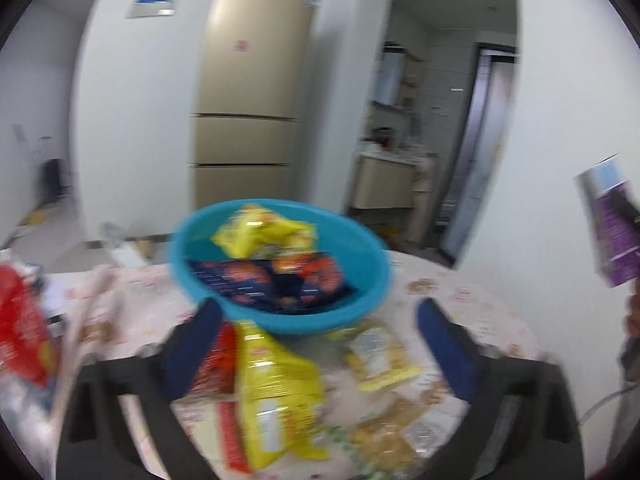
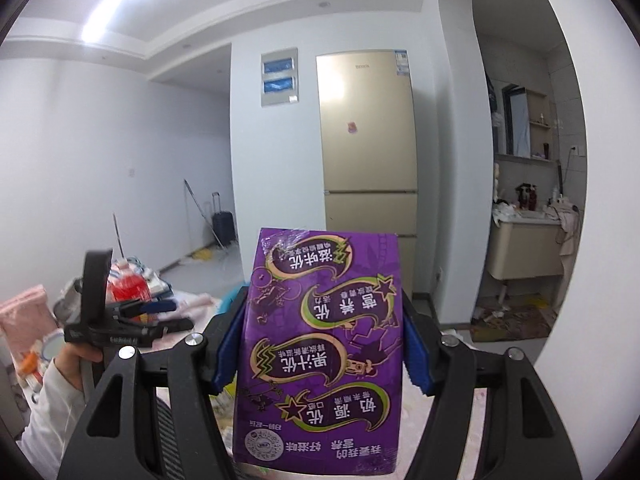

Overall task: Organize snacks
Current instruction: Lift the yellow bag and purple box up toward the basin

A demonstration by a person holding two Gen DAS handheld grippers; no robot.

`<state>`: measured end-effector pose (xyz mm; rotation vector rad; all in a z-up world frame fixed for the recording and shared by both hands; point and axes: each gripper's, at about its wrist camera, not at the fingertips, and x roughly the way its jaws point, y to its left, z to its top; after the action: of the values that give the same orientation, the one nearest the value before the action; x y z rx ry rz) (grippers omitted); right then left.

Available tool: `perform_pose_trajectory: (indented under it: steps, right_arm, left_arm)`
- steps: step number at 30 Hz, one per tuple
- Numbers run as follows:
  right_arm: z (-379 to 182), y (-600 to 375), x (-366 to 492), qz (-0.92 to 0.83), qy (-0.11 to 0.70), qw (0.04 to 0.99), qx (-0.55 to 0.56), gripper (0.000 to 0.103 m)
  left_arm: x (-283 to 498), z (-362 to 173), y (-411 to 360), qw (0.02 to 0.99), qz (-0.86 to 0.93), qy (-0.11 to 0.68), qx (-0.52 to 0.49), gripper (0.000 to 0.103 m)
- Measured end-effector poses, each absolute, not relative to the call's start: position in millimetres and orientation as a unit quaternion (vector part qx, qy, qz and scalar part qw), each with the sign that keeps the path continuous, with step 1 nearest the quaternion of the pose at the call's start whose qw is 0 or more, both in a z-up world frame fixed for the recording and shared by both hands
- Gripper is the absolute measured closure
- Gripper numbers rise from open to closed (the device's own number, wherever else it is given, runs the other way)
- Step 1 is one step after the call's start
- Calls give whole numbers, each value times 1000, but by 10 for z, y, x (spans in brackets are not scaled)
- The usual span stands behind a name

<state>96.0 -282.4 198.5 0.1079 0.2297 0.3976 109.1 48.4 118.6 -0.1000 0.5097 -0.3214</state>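
My right gripper (image 2: 320, 344) is shut on a purple drink carton (image 2: 320, 344), held upside down and well above the table; the carton also shows at the right edge of the left wrist view (image 1: 612, 224). My left gripper (image 1: 320, 344) is open and empty, low over loose snack packs: a yellow pack (image 1: 276, 392), a red pack (image 1: 216, 364) and a pale yellow pack (image 1: 376, 352). Just beyond its fingertips stands a blue bowl (image 1: 372, 280) holding a yellow pack (image 1: 264, 232) and dark blue packs (image 1: 272, 284). The left gripper also shows in the right wrist view (image 2: 132, 312).
The table has a pink patterned cloth (image 1: 472, 300). A red bag (image 1: 20, 320) lies at the far left. More biscuit packs (image 1: 388, 436) lie near the front. A gold fridge (image 1: 252, 92) and a doorway stand behind the table.
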Motion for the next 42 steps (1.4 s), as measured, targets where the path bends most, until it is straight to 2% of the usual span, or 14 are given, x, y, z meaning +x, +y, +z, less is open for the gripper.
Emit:
perform_pose_trajectory:
  steps: [7, 13, 17, 19, 20, 22, 24, 30, 42]
  right_arm:
    - [2465, -2932, 914, 262, 88, 958, 80, 38]
    - [3120, -3111, 540, 284, 42, 957, 45, 37]
    - [3169, -3238, 317, 278, 36, 960, 31, 37]
    - [3043, -3314, 275, 263, 38, 964, 27, 37]
    - [2980, -3356, 251, 256, 39, 965, 29, 37]
    - [2801, -3403, 266, 250, 50, 966, 39, 37]
    - [2618, -3442, 296, 243, 51, 967, 51, 37]
    - [2209, -3414, 447, 264, 61, 956, 111, 37]
    - [2146, -3183, 941, 264, 51, 956, 121, 37]
  left_arm:
    - [1157, 706, 389, 935, -132, 330, -3, 0]
    - [1458, 319, 662, 902, -135, 396, -104, 0]
    - [1608, 90, 602, 882, -148, 432, -114, 0]
    - [1671, -1, 585, 874, -147, 447, -119, 10]
    - [1680, -43, 556, 871, -147, 453, -121, 26]
    - [1665, -76, 535, 870, -149, 452, -126, 29]
    - [1639, -67, 504, 868, -162, 451, -129, 37]
    - [1386, 200, 519, 882, -165, 420, -136, 38]
    - [658, 1598, 548, 945, -152, 262, -125, 38]
